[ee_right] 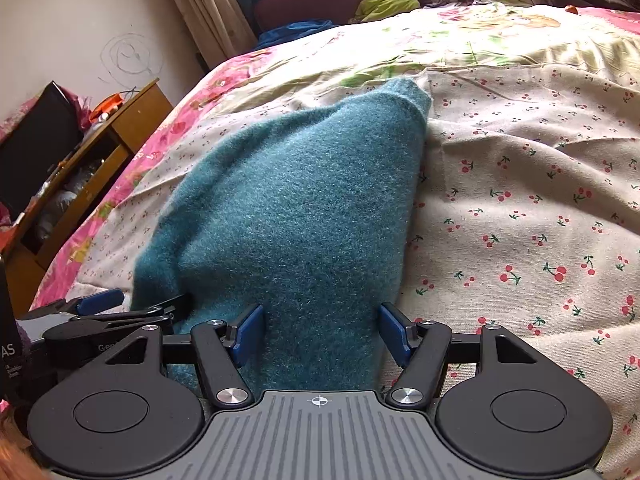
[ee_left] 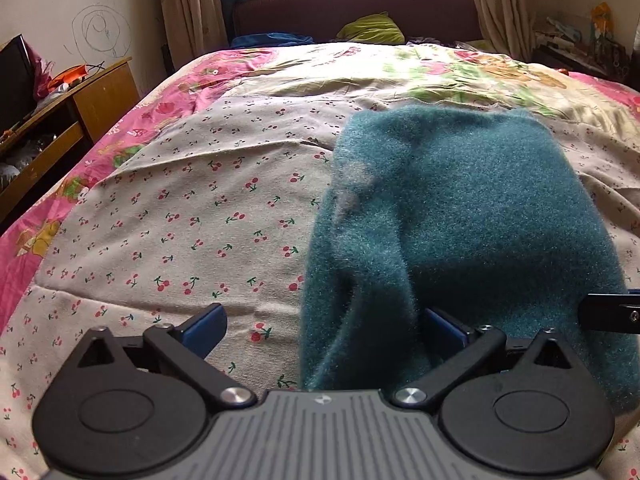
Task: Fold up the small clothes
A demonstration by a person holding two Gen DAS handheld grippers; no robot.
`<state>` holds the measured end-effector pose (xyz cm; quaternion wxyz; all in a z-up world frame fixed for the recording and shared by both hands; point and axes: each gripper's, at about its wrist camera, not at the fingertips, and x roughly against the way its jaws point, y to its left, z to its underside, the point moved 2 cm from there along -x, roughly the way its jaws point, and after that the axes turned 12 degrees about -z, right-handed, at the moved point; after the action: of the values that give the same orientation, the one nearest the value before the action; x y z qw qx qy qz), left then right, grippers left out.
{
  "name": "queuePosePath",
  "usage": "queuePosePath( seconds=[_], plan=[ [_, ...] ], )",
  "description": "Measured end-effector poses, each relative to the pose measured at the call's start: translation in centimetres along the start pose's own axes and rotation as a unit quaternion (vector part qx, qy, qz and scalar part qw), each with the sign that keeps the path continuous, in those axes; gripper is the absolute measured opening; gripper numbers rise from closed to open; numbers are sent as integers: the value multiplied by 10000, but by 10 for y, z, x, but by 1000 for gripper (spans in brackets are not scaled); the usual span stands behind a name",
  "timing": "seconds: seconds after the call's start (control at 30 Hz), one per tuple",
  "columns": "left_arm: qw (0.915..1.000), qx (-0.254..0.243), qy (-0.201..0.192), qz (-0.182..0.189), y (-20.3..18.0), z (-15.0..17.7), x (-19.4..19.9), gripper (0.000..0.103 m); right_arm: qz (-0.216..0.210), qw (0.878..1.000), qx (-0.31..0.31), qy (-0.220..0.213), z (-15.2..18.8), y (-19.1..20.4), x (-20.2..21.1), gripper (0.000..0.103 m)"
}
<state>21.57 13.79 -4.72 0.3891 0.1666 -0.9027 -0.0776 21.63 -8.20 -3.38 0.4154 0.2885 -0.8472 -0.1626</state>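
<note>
Teal fleece garment [ee_right: 296,216] — soft, light, floppy — lies on the cherry-print sheet [ee_left: 180,216], running forward between the right gripper [ee_right: 322,334] jaws, seemingly unpinched. Left gripper [ee_left: 324,334] gapes wide, released, beside its edge — hems offer the best hold.

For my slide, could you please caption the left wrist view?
Open left gripper beside a teal fleece garment on a cherry-print bedspread.
</note>
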Motion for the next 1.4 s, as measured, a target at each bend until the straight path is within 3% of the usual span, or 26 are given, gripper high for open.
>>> queuePosePath(
  seconds=[0.43, 0.83, 0.97, 1.1, 1.2, 1.3, 1.4],
  plan=[
    [9996, -222, -44, -146, -15, -7, -7, 103, -39, 10000, -35, 36, 0, -2, -5, 65],
    [9998, -127, -169, 33, -13, -6, -8, 103, -42, 10000, -55, 68, -1, -3, -5, 65],
    [9995, 88, -240, 187, 2, -7, 5, 103, -67, 9998, -23, -162, -8, -2, 8, 64],
    [9967, 571, -399, 406, 17, -18, 19, 86, 29, 9991, 31, -430, -25, -6, 17, 64],
    [9923, 904, -609, 581, 21, -32, 28, 82, 150, 9985, -70, -528, -36, -17, 15, 64],
    [9932, 726, -718, 550, 8, -45, 23, 80, 199, 9982, -207, -523, -42, -27, 7, 64],
    [9974, 496, -337, 404, -5, -43, -5, 67, 107, 9979, -348, -532, -44, -36, -1, 66]
  ],
)
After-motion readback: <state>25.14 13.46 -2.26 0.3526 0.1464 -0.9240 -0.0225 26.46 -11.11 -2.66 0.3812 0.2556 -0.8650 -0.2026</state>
